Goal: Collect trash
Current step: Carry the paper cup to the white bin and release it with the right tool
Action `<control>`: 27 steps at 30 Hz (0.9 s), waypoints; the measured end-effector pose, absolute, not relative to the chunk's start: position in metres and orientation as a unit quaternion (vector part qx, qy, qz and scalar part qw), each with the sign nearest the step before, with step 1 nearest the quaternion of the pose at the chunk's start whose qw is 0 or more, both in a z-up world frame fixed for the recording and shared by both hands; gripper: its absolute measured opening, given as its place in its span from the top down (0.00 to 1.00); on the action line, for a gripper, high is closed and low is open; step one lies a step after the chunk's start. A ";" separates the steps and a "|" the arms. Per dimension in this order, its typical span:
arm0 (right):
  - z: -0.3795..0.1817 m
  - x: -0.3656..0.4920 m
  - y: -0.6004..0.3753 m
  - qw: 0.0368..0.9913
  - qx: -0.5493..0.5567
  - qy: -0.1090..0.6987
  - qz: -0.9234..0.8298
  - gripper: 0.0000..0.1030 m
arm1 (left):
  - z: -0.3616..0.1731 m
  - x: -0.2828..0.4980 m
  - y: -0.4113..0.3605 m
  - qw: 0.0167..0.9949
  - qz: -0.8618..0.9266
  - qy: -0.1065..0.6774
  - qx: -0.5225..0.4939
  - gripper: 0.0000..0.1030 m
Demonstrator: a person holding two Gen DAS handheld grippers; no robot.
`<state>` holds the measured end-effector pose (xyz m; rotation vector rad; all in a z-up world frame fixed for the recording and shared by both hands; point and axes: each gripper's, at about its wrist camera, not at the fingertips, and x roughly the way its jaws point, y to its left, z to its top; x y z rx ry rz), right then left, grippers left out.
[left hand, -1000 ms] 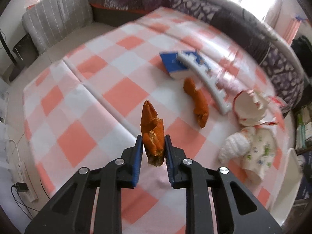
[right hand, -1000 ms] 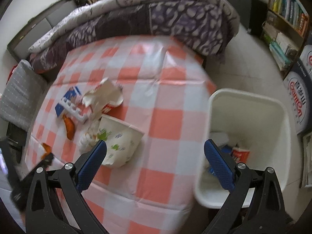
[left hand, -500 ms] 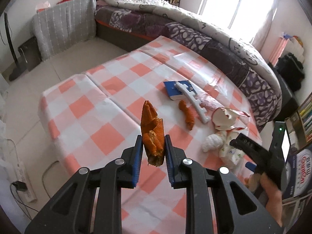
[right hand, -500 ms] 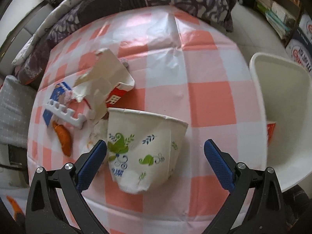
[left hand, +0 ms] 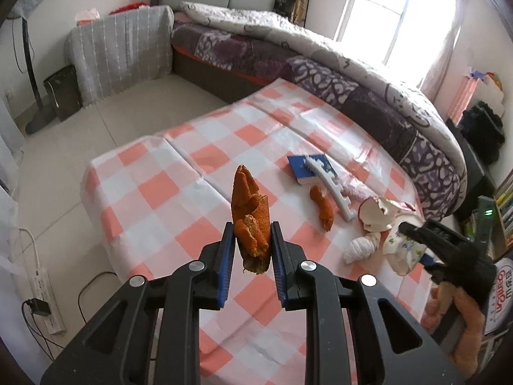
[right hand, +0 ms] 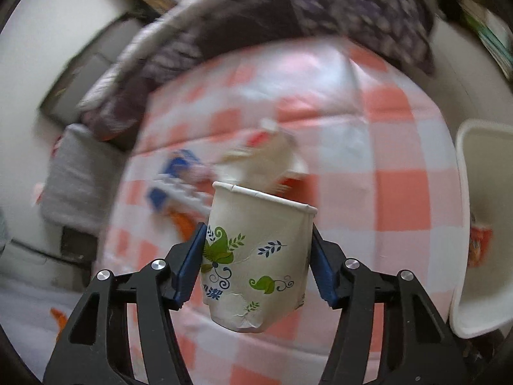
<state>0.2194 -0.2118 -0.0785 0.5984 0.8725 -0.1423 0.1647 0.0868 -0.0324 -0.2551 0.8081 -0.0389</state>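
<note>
We hold the left gripper (left hand: 250, 253) pinched on a piece of dried orange peel (left hand: 249, 221), curled and rough, raised above the counter (left hand: 154, 192). The counter wears a glossy checked cloth of coral and white squares, creased along a fold line.

In the left wrist view, more trash lies on the far right part of the cloth: a blue and white box (left hand: 309, 169) with a white notched plastic strip (left hand: 330, 189) across it, a second orange peel (left hand: 323, 207) just beside the strip, a torn red and white paper cup (left hand: 378, 213), and a twisted white tissue (left hand: 360, 246).

Our right gripper (right hand: 258, 253) is squeezed on a white paper cup (right hand: 256, 253) printed with green leaves and blue swirls. The cup is dented and cracked near its base, its rolled rim pointing away from the camera, and it is lifted above the cloth. The background in this view is blurred.

At the right edge of the right wrist view stands a white plastic bin (right hand: 461, 218) beside the counter, with something red and orange inside it (right hand: 479, 245). No lettering on the cup is readable. In the left wrist view, red letters on a white panel (left hand: 501, 298) at far right seem to read "GainOn", but this is uncertain.
</note>
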 end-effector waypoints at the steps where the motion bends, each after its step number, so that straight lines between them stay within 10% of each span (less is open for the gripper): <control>1: -0.067 0.216 -0.202 0.874 0.269 0.401 -0.050 0.44 | -0.030 0.164 0.087 0.914 -0.016 0.387 -0.123 0.78; 27: 0.044 0.116 -0.119 0.979 0.017 0.197 0.048 0.44 | 0.003 0.142 0.080 0.944 0.005 0.313 -0.102 0.78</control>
